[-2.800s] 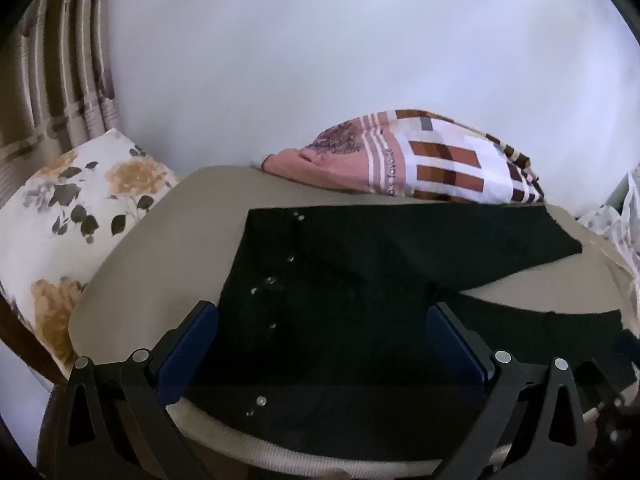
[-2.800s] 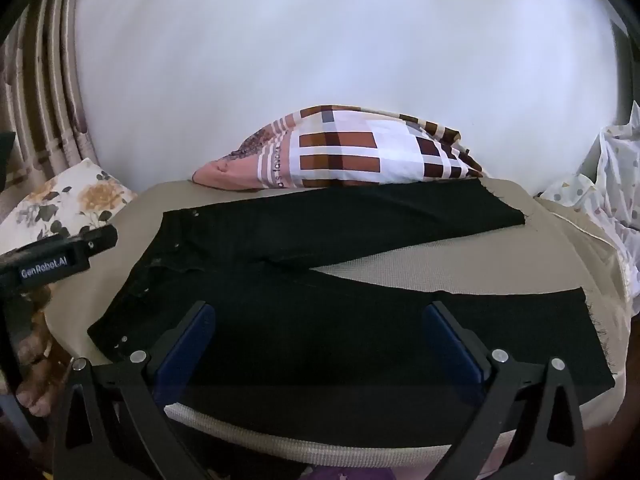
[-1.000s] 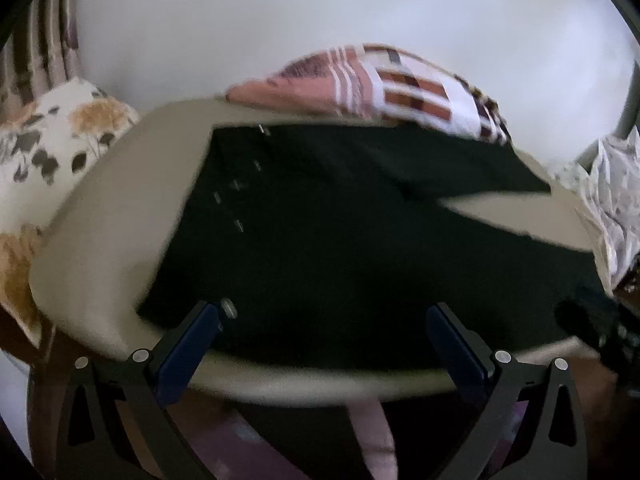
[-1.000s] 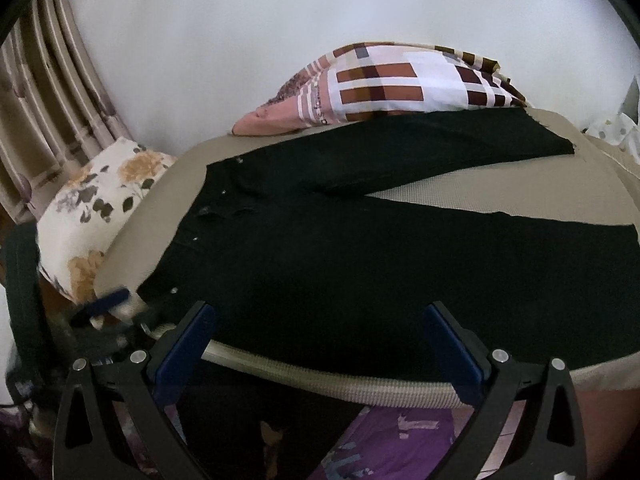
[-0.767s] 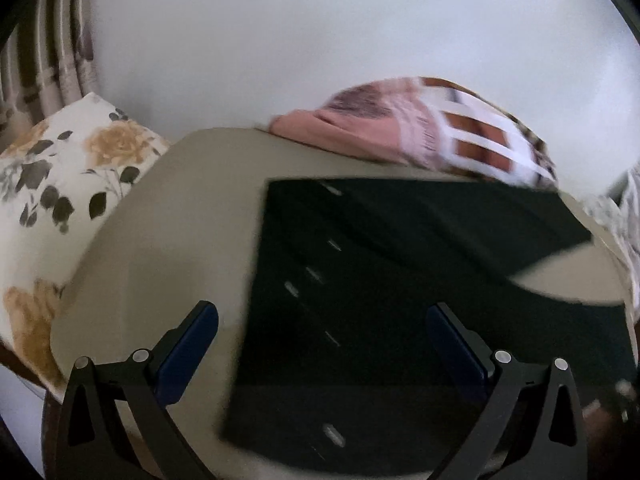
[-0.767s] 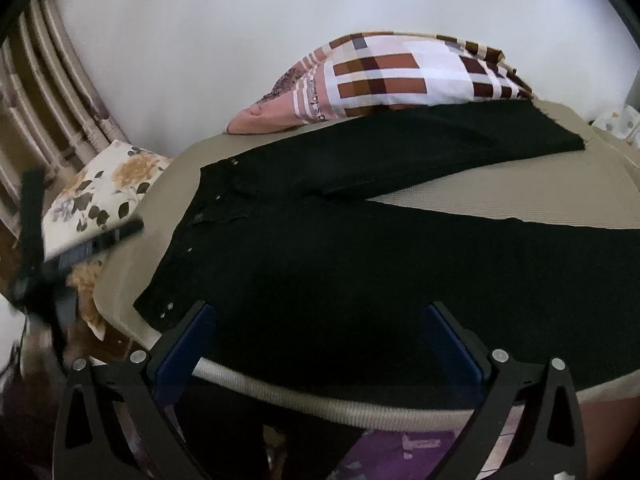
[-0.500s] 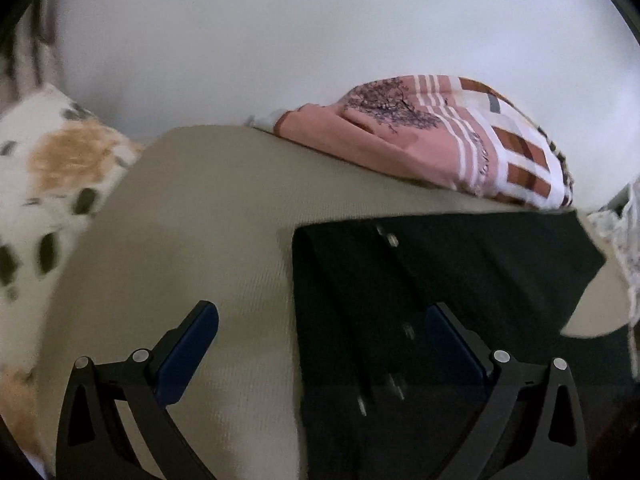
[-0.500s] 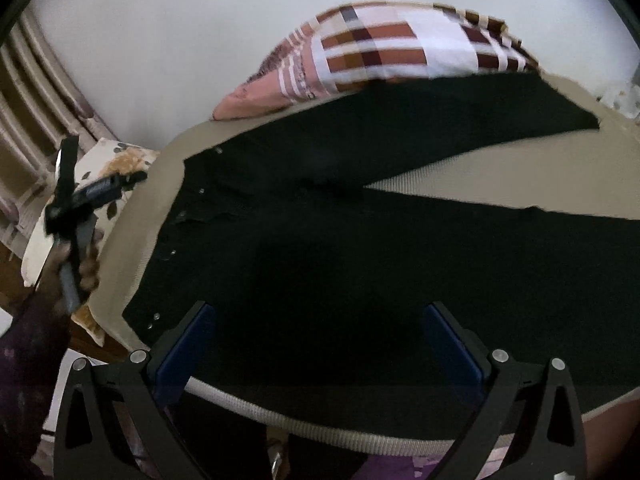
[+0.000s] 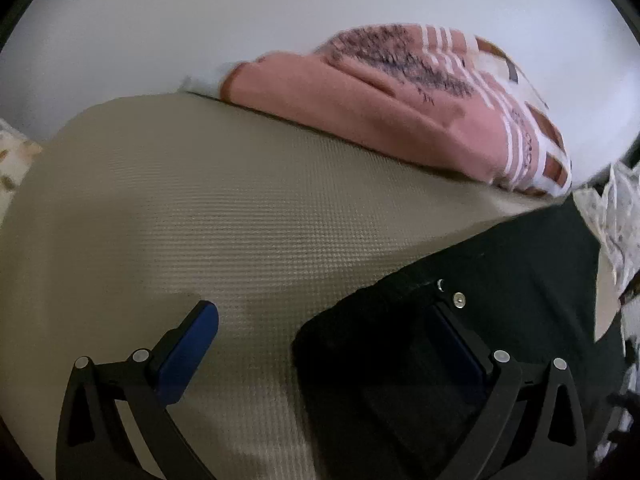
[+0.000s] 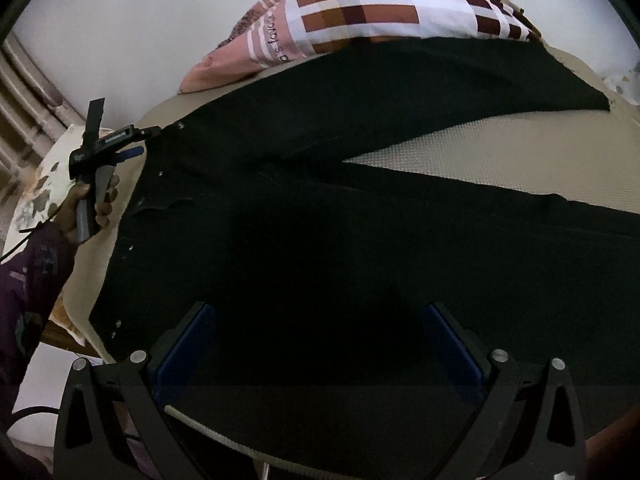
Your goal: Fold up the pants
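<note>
Black pants lie flat on a beige textured pad, waistband to the left, the two legs spread in a V to the right. In the left wrist view the far waistband corner of the pants, with its metal rivets, lies between the fingers of my open left gripper; the right finger is over the cloth, the left one over bare pad. The right wrist view shows the left gripper at that corner, held by a hand. My right gripper is open above the near leg, holding nothing.
A pink plaid pillow lies along the pad's far edge against a white wall; the same pillow fills the left wrist view's top. A floral cushion sits at the left, a spotted cloth at the right. A purple sleeve reaches in at left.
The left gripper swung left and moved in to the far waistband corner, now much closer to the pad. The right gripper moved closer over the near leg. Both stayed open.
</note>
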The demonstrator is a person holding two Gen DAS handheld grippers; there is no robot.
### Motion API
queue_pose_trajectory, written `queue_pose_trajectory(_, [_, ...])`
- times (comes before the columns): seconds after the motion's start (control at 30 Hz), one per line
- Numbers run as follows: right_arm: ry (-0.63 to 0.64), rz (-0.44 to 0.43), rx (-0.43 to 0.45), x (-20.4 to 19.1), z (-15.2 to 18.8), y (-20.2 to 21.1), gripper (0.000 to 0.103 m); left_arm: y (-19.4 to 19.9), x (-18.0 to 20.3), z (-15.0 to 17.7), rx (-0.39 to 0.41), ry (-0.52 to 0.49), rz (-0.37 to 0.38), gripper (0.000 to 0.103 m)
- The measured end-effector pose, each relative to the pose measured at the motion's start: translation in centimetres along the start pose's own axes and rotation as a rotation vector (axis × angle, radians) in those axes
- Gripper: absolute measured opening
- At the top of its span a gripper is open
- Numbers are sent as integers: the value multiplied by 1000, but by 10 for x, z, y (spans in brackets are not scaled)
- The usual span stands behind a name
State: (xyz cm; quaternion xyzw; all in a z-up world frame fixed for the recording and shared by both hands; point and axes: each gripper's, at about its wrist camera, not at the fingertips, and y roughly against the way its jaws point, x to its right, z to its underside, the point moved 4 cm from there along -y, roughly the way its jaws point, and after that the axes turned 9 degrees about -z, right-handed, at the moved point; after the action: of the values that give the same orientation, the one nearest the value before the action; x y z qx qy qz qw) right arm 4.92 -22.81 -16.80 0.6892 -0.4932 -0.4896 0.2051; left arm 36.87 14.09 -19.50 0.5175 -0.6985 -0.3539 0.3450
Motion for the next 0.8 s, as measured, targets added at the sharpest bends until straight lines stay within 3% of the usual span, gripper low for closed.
queue_pose_trajectory(0.03, [11, -19, -17, 1, -1, -1, 103, -5, 3, 0, -16, -17, 28, 98])
queue_pose_trajectory(0.07, [8, -17, -16, 3, -3, -1, 103, -4, 6, -1, -6, -36, 10, 85])
queue_pose_trajectory(0.1, [6, -15, -15, 4, -6, -2, 103, -1, 9, -1, -3, -32, 16, 46])
queue_pose_trajectory(0.13, [5, -15, -13, 5, -9, -2, 103, 2, 10, -1, -14, 2, 62, 36])
queue_pose_trajectory(0.2, [-6, -27, -4, 9, -19, -1, 103, 15, 14, 1, 20, 38, 38, 26])
queue_pose_trajectory(0.27, [-36, -59, 20, 15, -34, 1, 103, 36, 23, 7, 64, 45, 9, 22])
queue_pose_trajectory(0.33, [-99, -135, 57, 22, -58, 2, 103, 58, 29, 12, 107, 75, 37, 16])
queue_pose_trajectory(0.5, [-270, -359, 85, 34, -125, -10, 102, 118, 54, 38, 200, 89, 87, 15])
queue_pose_trajectory(0.6, [-324, -442, 70, 32, -161, -29, 102, 144, 69, 56, 233, 97, 102, 16])
queue_pose_trajectory(0.8, [-404, -508, 9, 36, -219, -72, 102, 179, 96, 92, 272, 74, 92, 16])
